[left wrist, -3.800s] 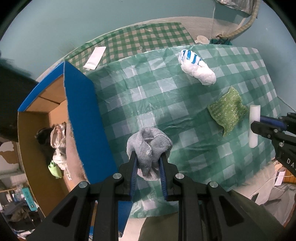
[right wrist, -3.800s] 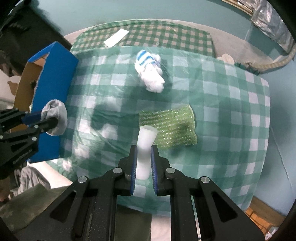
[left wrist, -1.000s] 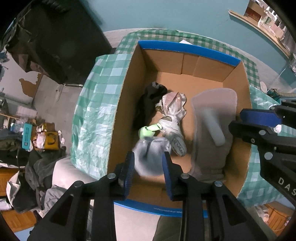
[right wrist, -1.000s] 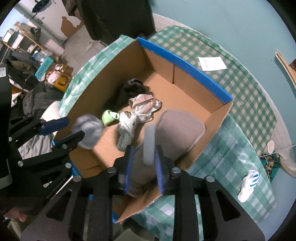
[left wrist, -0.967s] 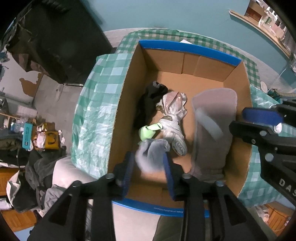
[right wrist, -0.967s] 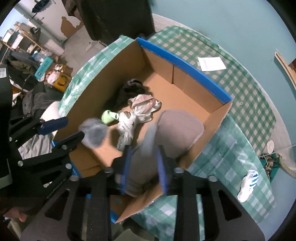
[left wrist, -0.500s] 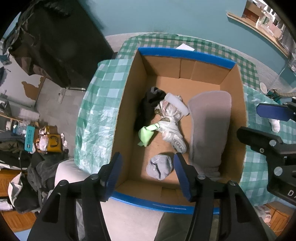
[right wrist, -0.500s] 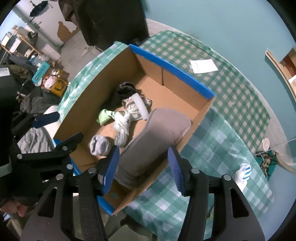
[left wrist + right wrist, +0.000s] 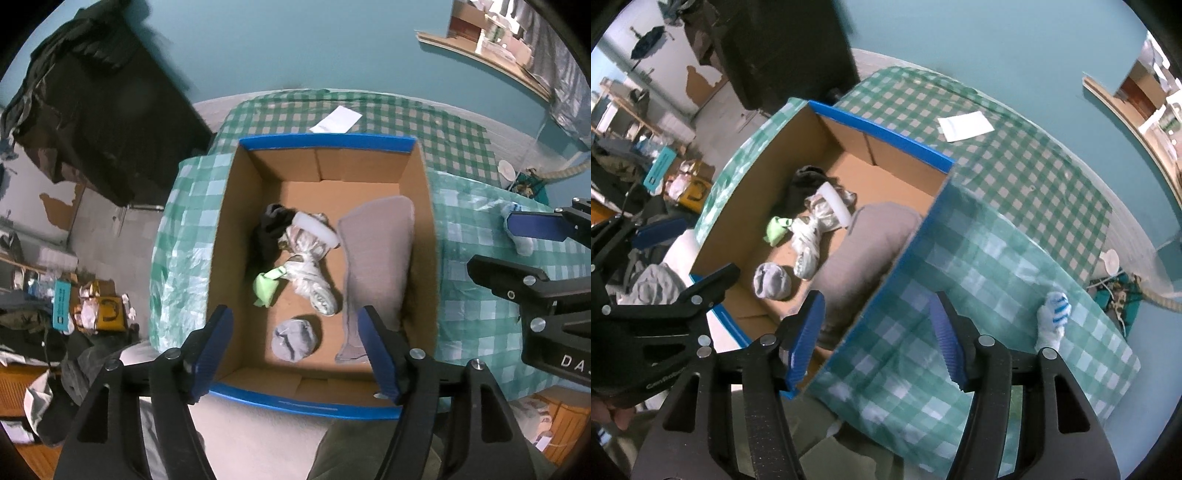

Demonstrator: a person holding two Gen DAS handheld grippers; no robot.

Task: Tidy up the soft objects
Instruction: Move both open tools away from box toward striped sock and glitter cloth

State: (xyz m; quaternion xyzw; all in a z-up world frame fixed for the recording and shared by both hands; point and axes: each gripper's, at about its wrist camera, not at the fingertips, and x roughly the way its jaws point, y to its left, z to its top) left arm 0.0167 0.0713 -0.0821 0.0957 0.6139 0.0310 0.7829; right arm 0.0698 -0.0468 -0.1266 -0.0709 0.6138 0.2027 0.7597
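A cardboard box [image 9: 421,192] with blue rims stands on the checked table; it also shows in the right wrist view [image 9: 886,133]. Inside lie a grey balled cloth [image 9: 294,339] [image 9: 772,281], a white foam roll [image 9: 316,228] [image 9: 836,206], a crumpled pale bundle [image 9: 308,266], a green piece [image 9: 266,288], a black cloth [image 9: 271,225] and a grey pad [image 9: 376,251]. My left gripper [image 9: 295,350] is open and empty above the box's near end. My right gripper [image 9: 877,336] is open and empty over the box's right wall. A white and blue sock [image 9: 1052,317] lies on the table.
A white paper slip [image 9: 335,120] lies on the darker checked cloth behind the box. A dark cabinet [image 9: 103,122] stands left of the table. Clutter covers the floor at the left [image 9: 85,306]. The teal wall is behind.
Both grippers opened and dropped the grey cloth and the white foam roll into the box. Both grippers then rose and pulled back; the right one swung right toward the table.
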